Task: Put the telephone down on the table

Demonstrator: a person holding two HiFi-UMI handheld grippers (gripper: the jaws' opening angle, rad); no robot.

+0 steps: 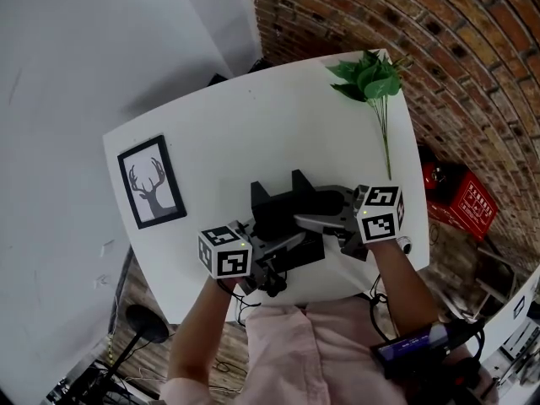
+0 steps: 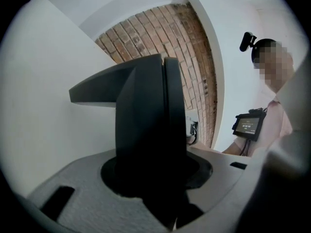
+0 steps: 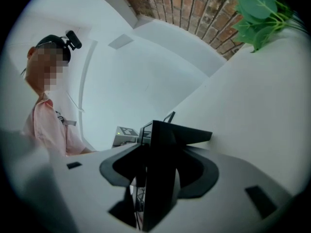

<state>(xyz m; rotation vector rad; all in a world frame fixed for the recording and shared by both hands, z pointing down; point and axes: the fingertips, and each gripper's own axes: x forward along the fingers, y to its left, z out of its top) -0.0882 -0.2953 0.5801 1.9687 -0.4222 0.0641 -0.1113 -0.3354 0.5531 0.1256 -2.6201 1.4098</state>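
**Telephone in both grips, set-down not finished**

I hold the one black telephone (image 1: 287, 209) from both sides. My left gripper (image 1: 278, 245) and my right gripper (image 1: 319, 219) each have their fingers (image 2: 73, 193) part-way closed and clamped on its body. It sits by the near edge of the white counter (image 1: 253, 116); I cannot tell whether its base touches. Left to do, I judge: rest it fully, then let go. Count: one telephone, two grippers, one counter, one framed deer picture (image 1: 152, 181), one leafy sprig (image 1: 369, 78)
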